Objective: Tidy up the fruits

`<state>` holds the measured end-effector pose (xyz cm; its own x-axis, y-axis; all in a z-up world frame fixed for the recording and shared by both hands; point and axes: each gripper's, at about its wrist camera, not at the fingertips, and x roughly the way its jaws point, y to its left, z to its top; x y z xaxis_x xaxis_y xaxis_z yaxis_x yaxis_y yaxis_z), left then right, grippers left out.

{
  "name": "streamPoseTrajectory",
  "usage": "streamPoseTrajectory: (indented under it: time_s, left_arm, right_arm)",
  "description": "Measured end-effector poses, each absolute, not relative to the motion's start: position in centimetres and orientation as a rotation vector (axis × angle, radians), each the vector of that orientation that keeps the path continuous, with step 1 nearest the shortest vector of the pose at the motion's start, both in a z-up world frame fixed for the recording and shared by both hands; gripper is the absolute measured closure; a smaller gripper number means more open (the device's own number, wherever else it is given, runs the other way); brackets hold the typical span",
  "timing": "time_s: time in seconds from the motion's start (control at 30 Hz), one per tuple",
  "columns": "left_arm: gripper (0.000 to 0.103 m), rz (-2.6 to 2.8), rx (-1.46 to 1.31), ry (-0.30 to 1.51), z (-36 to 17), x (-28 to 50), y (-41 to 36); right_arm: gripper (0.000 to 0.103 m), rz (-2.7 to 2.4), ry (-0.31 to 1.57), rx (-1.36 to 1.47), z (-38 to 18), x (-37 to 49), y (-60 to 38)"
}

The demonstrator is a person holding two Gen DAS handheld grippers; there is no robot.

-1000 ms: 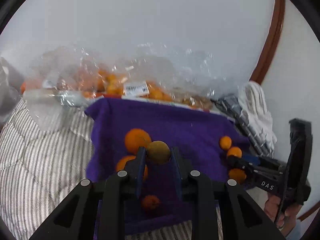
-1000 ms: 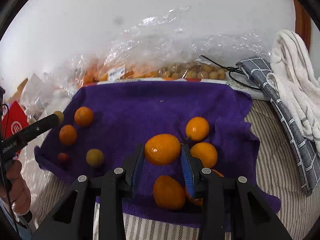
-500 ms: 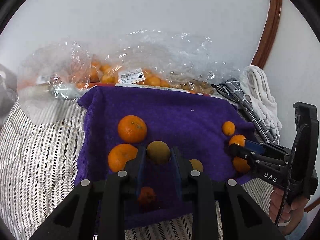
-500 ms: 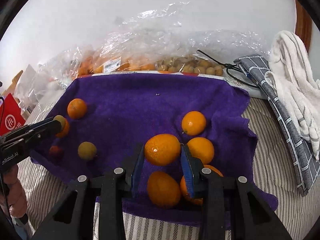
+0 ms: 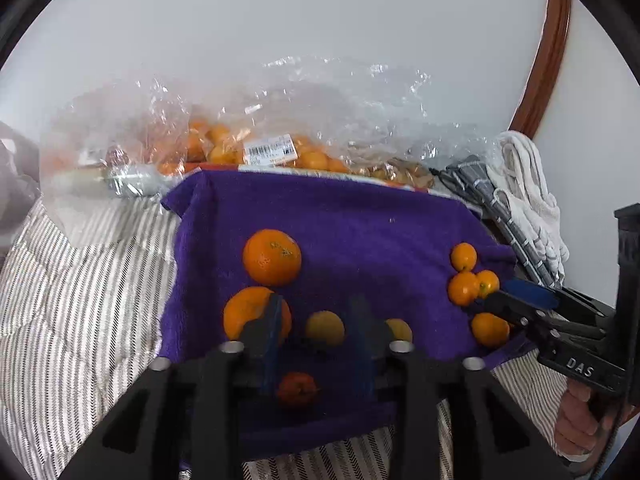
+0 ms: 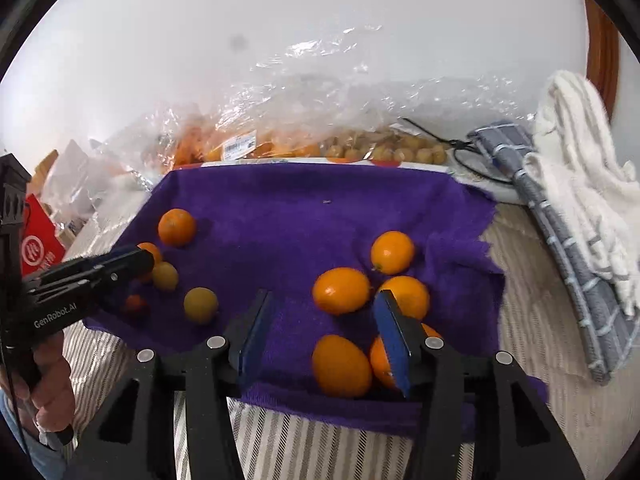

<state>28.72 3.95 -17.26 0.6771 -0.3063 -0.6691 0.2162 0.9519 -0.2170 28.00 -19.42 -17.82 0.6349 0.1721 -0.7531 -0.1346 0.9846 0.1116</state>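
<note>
Both jaws are opening: your left gripper [image 5: 316, 328] frees the round yellow-green fruit [image 5: 325, 327] sitting between them, your right gripper [image 6: 324, 320] releases the kumquat [image 6: 341, 290], long axis crosswise, just beyond its tips.

left gripper [image 5: 316, 328]: black angular frame, blue-faced finger pads, round silver screw heads
right gripper [image 6: 324, 320]: black frame, blue pads, four silver screws
side markings: white "DAS" lettering on the right gripper, "GenRobot.AI" on the left
cable: thin black wire by each handle
</note>
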Motion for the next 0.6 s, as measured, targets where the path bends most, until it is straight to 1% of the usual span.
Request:
streamPoseTrajectory:
  time_s: [0.03,0.07,0.13,0.2,0.23,0.33,0.47,0.53,0.6]
  left_arm:
    - [0.056,-0.290,-0.123,0.755,-17.0,28.5,4.1]
    - [0.055,-0.286,-0.120,0.745,-16.8,28.4,4.1]
    - [0.054,-0.267,-0.105,0.720,-16.0,27.9,4.2]
    - [0.054,-0.272,-0.104,0.697,-14.9,27.3,4.1]
    - [0.051,-0.272,-0.101,0.685,-14.4,27.0,4.1]
    - [0.050,-0.234,-0.062,0.658,-12.4,24.7,3.9]
    - [0.048,-0.240,-0.083,0.654,-10.3,20.7,4.3]
    - [0.034,-0.234,-0.069,0.652,-9.4,18.8,4.3]
    - [0.034,-0.223,-0.049,0.652,-8.7,17.5,4.3]
  right_arm:
    - [0.051,0.170,0.871,0.043,-17.5,27.7,-19.4]
    - [0.050,0.169,0.876,0.042,-17.0,27.3,-19.5]
    - [0.047,0.165,0.878,0.045,-15.8,26.0,-19.8]
    - [0.047,0.151,0.870,0.042,-14.7,24.8,-20.1]
    - [0.047,0.144,0.866,0.041,-14.2,24.1,-20.3]
    - [0.047,0.134,0.863,0.042,-12.5,21.7,-20.9]
    - [0.047,0.113,0.862,0.068,-11.4,19.3,-21.6]
    - [0.047,0.106,0.866,0.084,-11.2,18.2,-21.8]
    - [0.046,0.114,0.862,0.084,-11.1,17.0,-21.7]
